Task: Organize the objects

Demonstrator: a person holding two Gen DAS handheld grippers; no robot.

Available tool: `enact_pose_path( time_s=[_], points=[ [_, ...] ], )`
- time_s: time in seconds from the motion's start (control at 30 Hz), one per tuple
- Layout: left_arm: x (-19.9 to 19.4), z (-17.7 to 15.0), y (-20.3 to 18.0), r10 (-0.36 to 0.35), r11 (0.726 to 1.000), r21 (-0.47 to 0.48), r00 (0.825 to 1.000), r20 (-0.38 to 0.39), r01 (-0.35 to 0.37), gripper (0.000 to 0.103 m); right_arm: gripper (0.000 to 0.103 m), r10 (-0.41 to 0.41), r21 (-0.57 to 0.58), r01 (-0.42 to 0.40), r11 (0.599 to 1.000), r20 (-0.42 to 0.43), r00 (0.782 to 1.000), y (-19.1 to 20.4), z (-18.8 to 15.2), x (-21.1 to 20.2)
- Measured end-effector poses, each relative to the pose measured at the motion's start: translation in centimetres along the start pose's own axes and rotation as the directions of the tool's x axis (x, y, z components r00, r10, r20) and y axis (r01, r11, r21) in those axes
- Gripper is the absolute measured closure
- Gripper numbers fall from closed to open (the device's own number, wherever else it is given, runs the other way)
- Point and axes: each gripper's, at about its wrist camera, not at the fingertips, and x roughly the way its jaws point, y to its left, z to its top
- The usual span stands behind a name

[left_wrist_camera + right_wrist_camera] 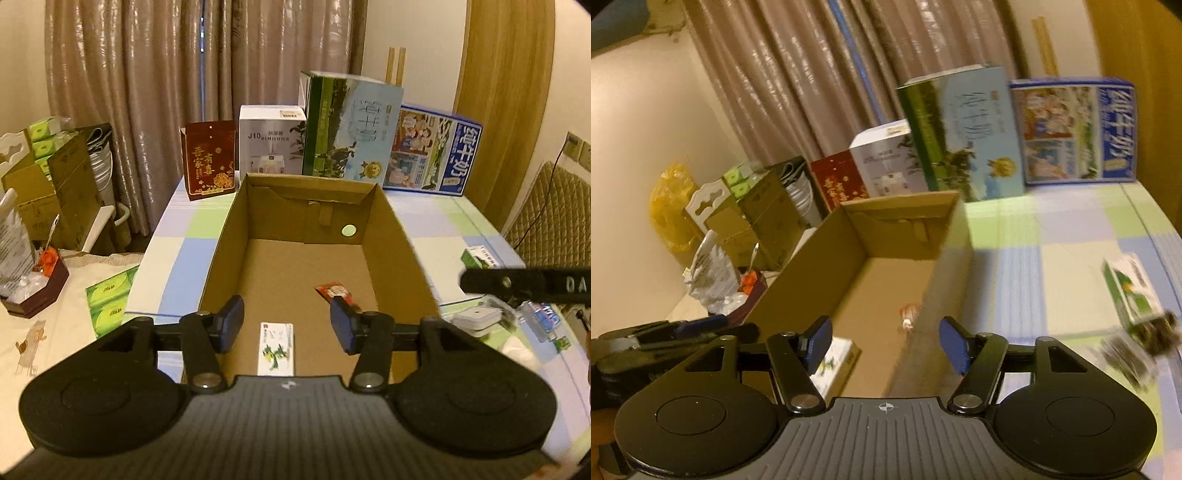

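An open cardboard box [399, 236] [820, 266] stands on the checked table. Inside it lie a small white box with a green print [277, 349] [836, 363] and a red snack packet [338, 291] [909, 314]. My left gripper [287, 326] hangs open over the box's near end, the white box below its fingers, nothing held. My right gripper [886, 345] is open and empty above the box's right wall; its black body [524, 282] shows at the right of the left wrist view. A green-and-white carton [478, 256] [1128, 288] lies on the table to the right.
Tall cartons [351, 127] [964, 133] line the table's far edge before a curtain. Small items, including a white case [476, 317] and dark packets [1134, 350], lie near the right front. Boxes and bags [44, 184] crowd the left side.
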Motion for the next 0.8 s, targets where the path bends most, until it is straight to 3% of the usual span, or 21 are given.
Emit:
enact_pose_path(
  time_s=[0.17,0.23,0.37,0.53,0.8],
  points=[
    [-3.7,-1.1,-1.9,-0.019,0.999,-0.025,0.999,0.026,0.02,0.044,0.03,-0.042,0.06,0.041,0.997,0.013,0.999,-1.7,-3.3,-5.0],
    [-5.2,-1.6,-3.0,-0.036,0.999,-0.035,0.999,0.036,0.037,0.033,0.024,-0.073,0.071,0.071,0.995,0.017,0.997,-2.4,-4.8,-7.2],
    [-7.7,-2.5,-5.7,-0.06,0.998,-0.033,0.997,0.057,0.062,0.019,0.015,-0.14,0.069,0.137,0.988,0.041,0.989,-3.6,-7.0,-11.5],
    [-9.9,-4.1,-9.9,-0.108,0.994,-0.017,0.992,0.066,0.109,0.003,0.013,-0.227,0.018,0.226,0.974,0.061,0.972,-5.2,-9.5,-16.1],
    [-10.5,-6.6,-16.3,-0.182,0.983,-0.007,0.983,0.01,0.182,0.001,0.011,-0.337,0.078,0.331,0.94,0.075,0.939,-9.5,-12.3,-21.4]
  ],
)
